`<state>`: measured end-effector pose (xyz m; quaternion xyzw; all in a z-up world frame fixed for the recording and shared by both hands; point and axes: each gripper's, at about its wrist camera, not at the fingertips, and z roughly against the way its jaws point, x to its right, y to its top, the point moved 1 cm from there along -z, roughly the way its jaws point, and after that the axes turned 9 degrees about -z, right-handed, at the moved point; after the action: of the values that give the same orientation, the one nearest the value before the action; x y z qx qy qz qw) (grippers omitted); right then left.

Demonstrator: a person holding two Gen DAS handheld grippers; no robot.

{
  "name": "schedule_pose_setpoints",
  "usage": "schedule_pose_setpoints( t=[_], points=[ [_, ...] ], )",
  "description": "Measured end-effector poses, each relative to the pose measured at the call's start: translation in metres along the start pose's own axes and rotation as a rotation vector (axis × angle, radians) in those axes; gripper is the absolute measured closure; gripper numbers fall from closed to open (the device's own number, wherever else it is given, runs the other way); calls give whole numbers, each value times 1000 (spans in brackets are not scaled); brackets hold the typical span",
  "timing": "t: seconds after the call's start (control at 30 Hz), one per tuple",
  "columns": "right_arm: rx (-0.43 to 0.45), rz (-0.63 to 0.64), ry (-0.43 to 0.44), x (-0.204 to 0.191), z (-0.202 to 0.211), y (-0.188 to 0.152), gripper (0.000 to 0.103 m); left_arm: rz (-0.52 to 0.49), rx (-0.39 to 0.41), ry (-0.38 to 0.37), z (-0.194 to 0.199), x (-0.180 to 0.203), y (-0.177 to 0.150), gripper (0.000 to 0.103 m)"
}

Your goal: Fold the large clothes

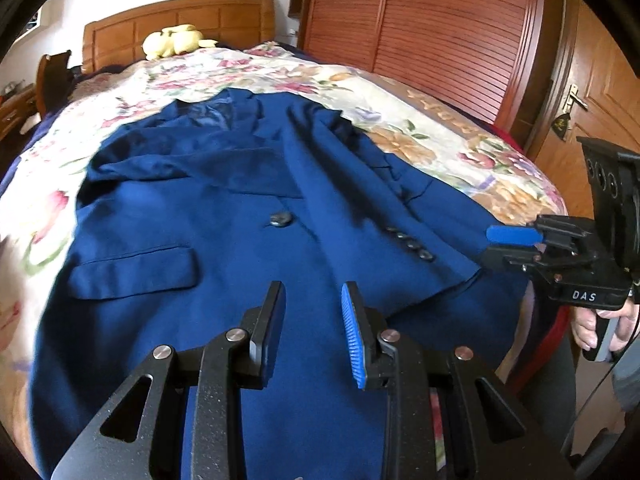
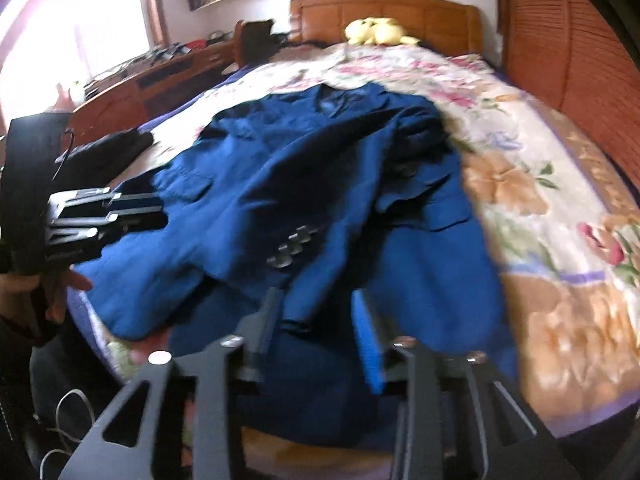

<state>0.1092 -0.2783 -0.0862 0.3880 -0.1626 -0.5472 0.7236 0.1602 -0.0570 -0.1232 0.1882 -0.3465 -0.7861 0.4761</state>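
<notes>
A dark blue suit jacket (image 1: 224, 240) lies front up on the floral bedspread (image 1: 440, 148), collar toward the headboard. One sleeve is folded across its front, showing several cuff buttons (image 2: 292, 248). My left gripper (image 1: 313, 292) hovers over the jacket's lower front, open, with nothing between its fingers; the right wrist view shows it at the jacket's left edge (image 2: 162, 211). My right gripper (image 2: 316, 300) is open over the sleeve's cuff end (image 2: 296, 322), which lies loose between the fingers. In the left wrist view it sits at the jacket's right edge (image 1: 488, 246).
A yellow plush toy (image 1: 172, 42) rests by the wooden headboard (image 1: 180, 16). A slatted wardrobe (image 1: 420, 32) and a door (image 1: 600, 92) stand right of the bed. A desk (image 2: 152, 80) and a dark garment (image 2: 108, 152) lie at the left. A hand (image 1: 596, 324) holds the right gripper's handle.
</notes>
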Motion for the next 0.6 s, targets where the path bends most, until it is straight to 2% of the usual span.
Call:
schedule_pose_setpoints(
  t=[0.3, 0.47, 0.6],
  points=[
    [51, -8, -129, 22, -18, -10, 59, -41, -46, -30, -28, 26, 7, 73],
    [18, -70, -115, 33, -36, -18, 59, -58, -118, -5, -46, 33, -2, 73],
    [35, -95, -111, 34, -39, -16, 59, -49, -115, 4, -49, 34, -7, 73]
  ],
)
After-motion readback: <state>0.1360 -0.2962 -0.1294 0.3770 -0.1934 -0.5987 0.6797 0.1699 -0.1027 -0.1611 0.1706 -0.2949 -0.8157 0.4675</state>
